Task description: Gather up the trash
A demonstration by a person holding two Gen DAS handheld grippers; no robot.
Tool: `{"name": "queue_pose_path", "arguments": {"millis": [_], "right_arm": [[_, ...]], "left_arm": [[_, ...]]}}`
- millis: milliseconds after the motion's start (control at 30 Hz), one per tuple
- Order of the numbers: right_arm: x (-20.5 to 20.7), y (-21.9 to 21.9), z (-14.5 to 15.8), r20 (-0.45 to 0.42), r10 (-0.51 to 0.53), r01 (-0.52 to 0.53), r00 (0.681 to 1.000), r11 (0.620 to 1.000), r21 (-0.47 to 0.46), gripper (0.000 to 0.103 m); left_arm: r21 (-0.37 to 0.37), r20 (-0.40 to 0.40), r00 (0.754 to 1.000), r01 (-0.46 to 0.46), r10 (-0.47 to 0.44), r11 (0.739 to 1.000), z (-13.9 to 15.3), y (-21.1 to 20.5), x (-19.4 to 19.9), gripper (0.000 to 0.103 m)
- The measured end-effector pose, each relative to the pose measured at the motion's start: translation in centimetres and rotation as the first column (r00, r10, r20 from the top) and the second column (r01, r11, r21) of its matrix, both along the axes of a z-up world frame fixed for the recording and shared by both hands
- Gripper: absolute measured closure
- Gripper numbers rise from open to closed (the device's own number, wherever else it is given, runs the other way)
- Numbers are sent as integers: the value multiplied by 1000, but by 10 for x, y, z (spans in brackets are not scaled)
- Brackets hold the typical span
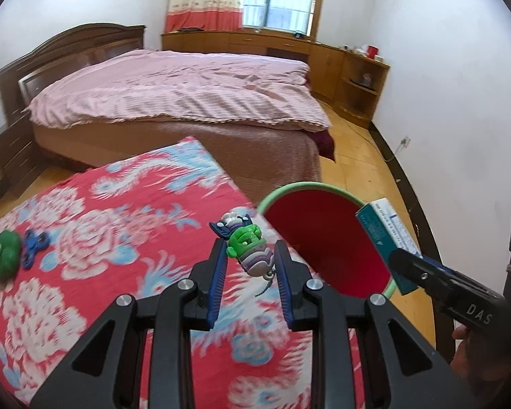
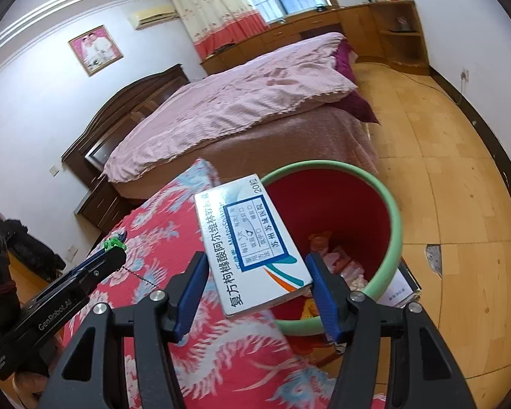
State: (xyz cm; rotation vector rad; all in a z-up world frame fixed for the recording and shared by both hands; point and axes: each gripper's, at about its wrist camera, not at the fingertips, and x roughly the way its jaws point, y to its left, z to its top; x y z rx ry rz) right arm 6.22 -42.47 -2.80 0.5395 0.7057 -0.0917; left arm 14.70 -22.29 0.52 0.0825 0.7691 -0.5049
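Right wrist view: right gripper (image 2: 255,286) is clamping a box (image 2: 252,242) beside the bin (image 2: 388,211) rim. Left gripper (image 1: 250,266) is pinching a toy (image 1: 250,245) over the cloth (image 1: 85,238). Each should be fully over the opening before letting go.

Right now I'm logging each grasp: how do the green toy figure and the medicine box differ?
The green toy figure is small, rounded and colourful; the medicine box is flat, rectangular, white and teal with printed text. The toy sits in the left hand-held gripper over the floral cloth; the box, in the right hand-held gripper, reaches over the red bin. Both are gripped.
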Motion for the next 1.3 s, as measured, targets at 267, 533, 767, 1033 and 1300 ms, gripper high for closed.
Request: {"name": "queue_pose_path", "arguments": {"millis": [267, 533, 767, 1033, 1300], "right_arm": [[12, -29, -26, -39, -34, 36, 999, 999, 39, 41], [20, -47, -45, -51, -53, 56, 997, 997, 57, 40], [16, -59, -46, -43, -85, 88, 995, 994, 71, 40], [12, -64, -45, -35, -94, 96, 995, 992, 80, 40], [7, -50, -37, -28, -72, 74, 997, 995, 63, 33]], "left_arm": [[11, -21, 997, 77, -77, 997, -16, -44, 13, 75], [10, -52, 993, 105, -104, 994, -31, -68, 29, 75], [-7, -68, 987, 142, -143, 990, -40, -86, 37, 75], [-12, -73, 987, 145, -145, 989, -38, -90, 38, 66], [7, -79, 992, 104, -103, 995, -32, -71, 26, 59]]}}
